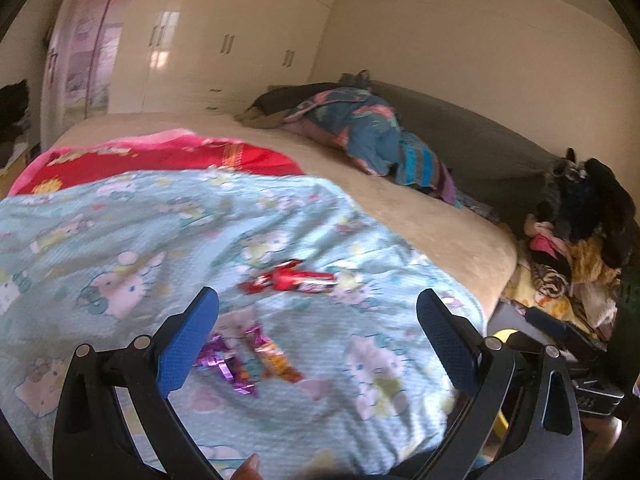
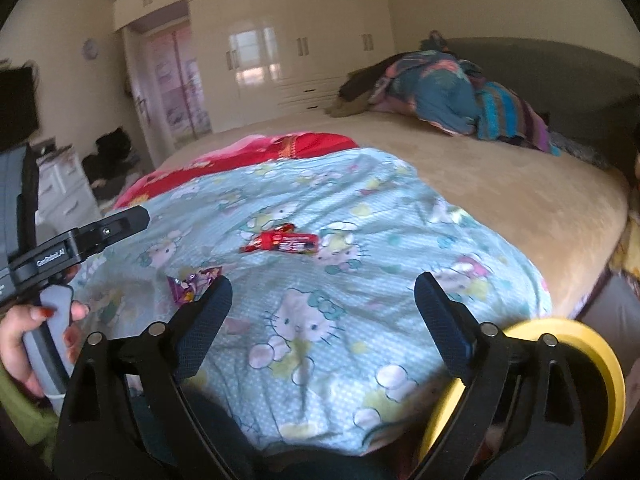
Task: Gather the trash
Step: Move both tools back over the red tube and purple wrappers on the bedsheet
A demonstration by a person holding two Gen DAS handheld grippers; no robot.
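A red snack wrapper [image 1: 292,278] lies on the light blue cartoon-cat blanket [image 1: 120,240], just beyond my left gripper [image 1: 318,298]. That gripper is open with nothing between its blue pads. Crumpled purple and orange wrappers [image 1: 248,360] lie close to its left finger. In the right wrist view the same red wrapper [image 2: 282,242] lies ahead of my right gripper [image 2: 324,282], which is open wide and empty above the blanket [image 2: 360,320]. A purple wrapper [image 2: 192,284] shows beside its left finger.
A yellow round bin rim [image 2: 592,344] sits low at the right of the bed. A hand [image 2: 16,344] holds the other gripper's handle [image 2: 52,320]. Bundled bedding [image 1: 360,128], a clothes pile [image 1: 572,240], a red blanket [image 1: 160,156] and wardrobes [image 2: 300,40] surround the bed.
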